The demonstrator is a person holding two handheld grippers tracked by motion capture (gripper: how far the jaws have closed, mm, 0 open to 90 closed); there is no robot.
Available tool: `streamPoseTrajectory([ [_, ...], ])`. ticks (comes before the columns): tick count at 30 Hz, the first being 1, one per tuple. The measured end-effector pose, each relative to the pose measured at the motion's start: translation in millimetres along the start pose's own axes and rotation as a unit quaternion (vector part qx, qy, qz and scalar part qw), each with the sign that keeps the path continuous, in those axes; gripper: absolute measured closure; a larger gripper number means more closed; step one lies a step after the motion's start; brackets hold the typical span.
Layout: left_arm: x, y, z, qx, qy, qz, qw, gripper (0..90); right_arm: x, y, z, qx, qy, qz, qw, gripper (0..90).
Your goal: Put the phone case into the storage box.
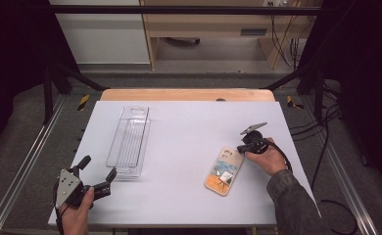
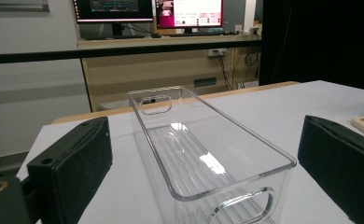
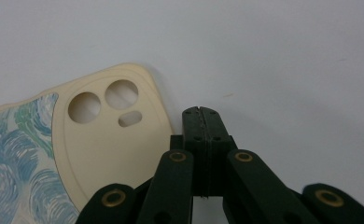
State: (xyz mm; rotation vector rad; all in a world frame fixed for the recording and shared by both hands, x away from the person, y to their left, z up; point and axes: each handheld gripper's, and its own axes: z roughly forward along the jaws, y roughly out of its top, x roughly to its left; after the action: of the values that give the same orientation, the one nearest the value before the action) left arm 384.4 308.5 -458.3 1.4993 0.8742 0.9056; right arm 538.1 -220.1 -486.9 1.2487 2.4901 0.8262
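Lying diagonally, phone case (image 1: 224,171) camera-end up-right.

We see a clear plastic bin (image 1: 128,140) left of centre on the white table (image 1: 189,127). Our left gripper (image 1: 97,177) sits at lower left, jaws apart. Right of centre, our right gripper (image 1: 241,148) touches a phone case (image 1: 224,171).

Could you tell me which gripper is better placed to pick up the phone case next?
The right gripper: it sits shut at the camera-hole end of the phone case. The left gripper is open by the clear bin, across the table.
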Motion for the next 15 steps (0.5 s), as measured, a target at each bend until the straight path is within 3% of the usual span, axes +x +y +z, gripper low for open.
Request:
streamPoseTrajectory([
  [2, -0.3, 0.0, -0.1, 0.000, 0.000, 0.000, 1.0000, 2.8, 2.7, -1.5, -0.8, -0.001, 0.004, 0.002, 1.0000, 90.0],
  [7, 1.1, 0.1, -1.4, -0.001, 0.003, -0.007, 1.0000, 2.8, 26.1, -9.6, -4.5, 0.000, 0.026, -0.006, 0.9996, 90.0],
  [11, 2.4, -0.1, -1.8, -0.001, 0.006, -0.008, 0.9999, 2.9, 36.2, -12.8, -4.2, -0.003, 0.019, -0.021, 0.9996, 90.0],
  [15, 1.9, 0.3, -2.3, 0.000, 0.007, -0.008, 0.9999, 2.9, 50.8, -16.8, -6.6, -0.007, 0.032, -0.023, 0.9992, 90.0],
])
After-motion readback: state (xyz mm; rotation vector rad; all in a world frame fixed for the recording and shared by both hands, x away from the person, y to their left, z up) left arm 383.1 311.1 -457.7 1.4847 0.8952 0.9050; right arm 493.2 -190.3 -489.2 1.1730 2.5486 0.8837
